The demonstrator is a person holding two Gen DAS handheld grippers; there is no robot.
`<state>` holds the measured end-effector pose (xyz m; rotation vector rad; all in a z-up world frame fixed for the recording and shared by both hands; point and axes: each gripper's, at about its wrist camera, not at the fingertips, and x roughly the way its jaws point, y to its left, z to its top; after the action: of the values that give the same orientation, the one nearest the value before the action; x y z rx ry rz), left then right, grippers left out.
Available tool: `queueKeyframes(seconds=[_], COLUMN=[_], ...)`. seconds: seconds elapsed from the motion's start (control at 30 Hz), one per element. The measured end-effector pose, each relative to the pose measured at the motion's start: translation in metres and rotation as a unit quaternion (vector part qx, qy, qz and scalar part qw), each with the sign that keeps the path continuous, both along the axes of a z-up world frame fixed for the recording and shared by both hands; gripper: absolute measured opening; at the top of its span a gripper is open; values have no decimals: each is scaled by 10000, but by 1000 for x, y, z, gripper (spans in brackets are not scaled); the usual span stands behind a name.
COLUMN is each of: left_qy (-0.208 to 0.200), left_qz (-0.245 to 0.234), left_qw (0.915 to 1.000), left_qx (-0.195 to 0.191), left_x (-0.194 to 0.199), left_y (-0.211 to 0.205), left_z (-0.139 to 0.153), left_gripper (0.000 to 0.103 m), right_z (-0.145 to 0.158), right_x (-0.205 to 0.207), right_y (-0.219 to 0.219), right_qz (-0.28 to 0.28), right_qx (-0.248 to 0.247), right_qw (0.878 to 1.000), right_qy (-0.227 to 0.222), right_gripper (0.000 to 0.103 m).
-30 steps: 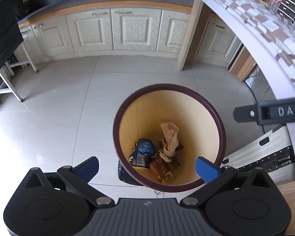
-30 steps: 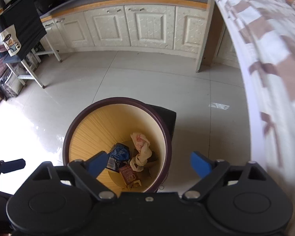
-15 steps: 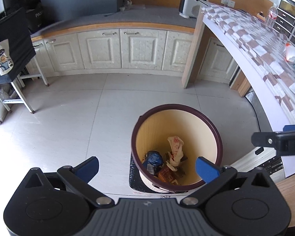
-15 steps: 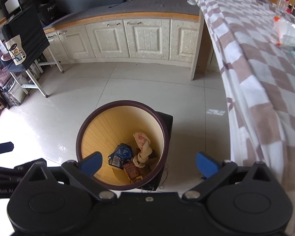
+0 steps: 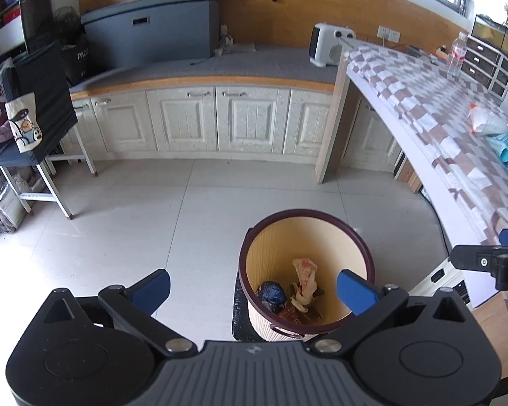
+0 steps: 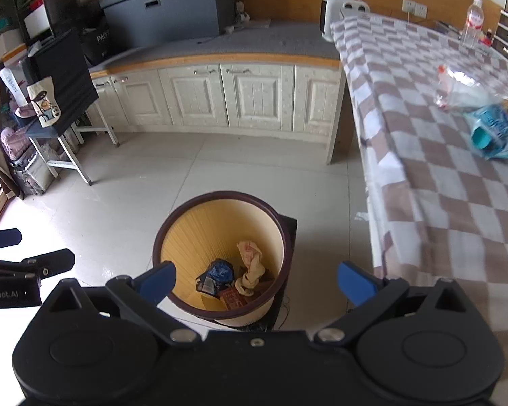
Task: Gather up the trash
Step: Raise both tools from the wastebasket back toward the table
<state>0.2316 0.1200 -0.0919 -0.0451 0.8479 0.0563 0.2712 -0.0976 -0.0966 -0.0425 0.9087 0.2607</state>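
Inside round ribbed bin [image 5: 355, 253], crumpled wrappers [image 5: 304, 277]

White cabinets [image 5: 216, 120], a heater [image 5: 325, 44], checkered tablecloth [image 6: 457, 176], water bottle [image 6: 472, 22].

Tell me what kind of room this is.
Most likely a home kitchen or dining area. Cream cabinets run under a long counter along the wall, a table with a checked cloth holds a water bottle and wrappers, and a trash bin stands on the tiled floor.
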Motion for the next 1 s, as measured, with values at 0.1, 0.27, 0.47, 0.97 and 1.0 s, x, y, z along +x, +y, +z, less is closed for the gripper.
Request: queueKeyframes(seconds=[0.1,0.27,0.47,0.97,1.0], left_qy=[-148,-409,-791,-1742,-1777], left_qz=[-29,-86,-194,-821,-857], left_qw=[9999,9991,9967,9813,9803], left_qx=[-8,29,47,-74,-102], left_x=[-10,-23,-37,-53,-53], left_y=[-1,-10,-29,-110,-116], left_z=[11,28,49,96,98], left_gripper=[103,103,103,103,103], right_z=[14,35,58,105,108], right_x=[-14,-34,-56,-98,-99], right_y=[-5,-18,-46,-144,-152], right_qz=[7,-54,-182,-588,-630], right_qx=[36,97,178,414,427], right_qw=[9998,9988,9962,9786,9770], right_qy=[-179,-469,-835,-1926,-1990], right_gripper=[103,103,103,103,103])
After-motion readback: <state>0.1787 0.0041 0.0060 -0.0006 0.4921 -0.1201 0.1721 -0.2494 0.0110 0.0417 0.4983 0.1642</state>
